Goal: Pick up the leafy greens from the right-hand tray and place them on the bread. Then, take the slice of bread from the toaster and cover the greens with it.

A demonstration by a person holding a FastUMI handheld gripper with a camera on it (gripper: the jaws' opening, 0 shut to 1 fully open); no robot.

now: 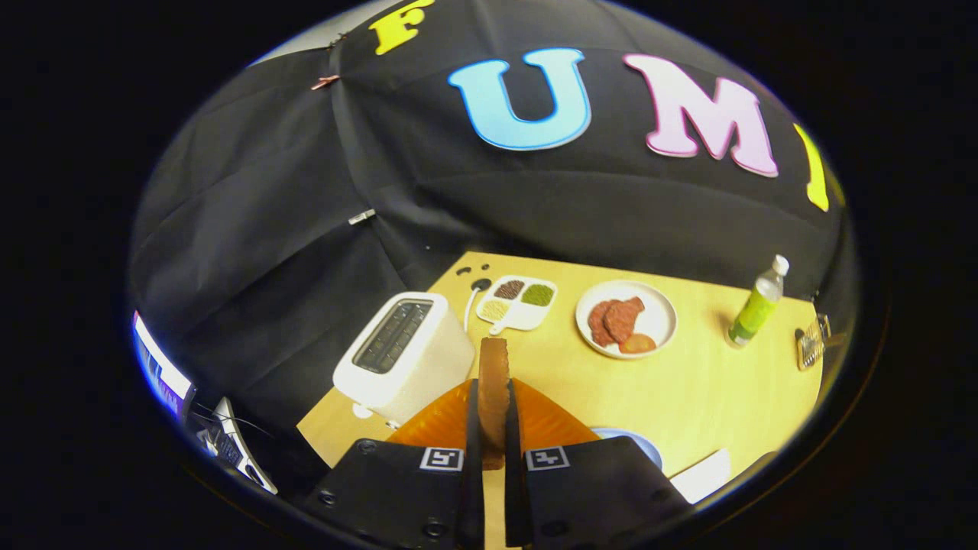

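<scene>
- The wooden worktop [688, 397] spreads out beyond the tool, backed by the booth's black cloth wall.
- A white toaster [405, 357] stands just ahead of the fingers and to their left, its top slot dark; I cannot tell whether anything sits in it.
- The tool [493, 428] is clenched on a slice of bread [493, 382], both fingers pressing its flat faces; the slice stands upright, edge-on to the camera, its top rising above the fingertips.
- A round white plate [659, 305] lies beyond the fingers to the right, carrying reddish-brown pieces of meat [617, 321].
- A white divided tray [527, 319] lies beyond the toaster, left of the plate; its green compartment [538, 295] is at the right, and whether that is the leafy greens is too small to tell.
- A green bottle with a white cap [756, 304] stands well right of the plate.
- A bluish dish rim [638, 441] peeks out just right of the tool.
</scene>
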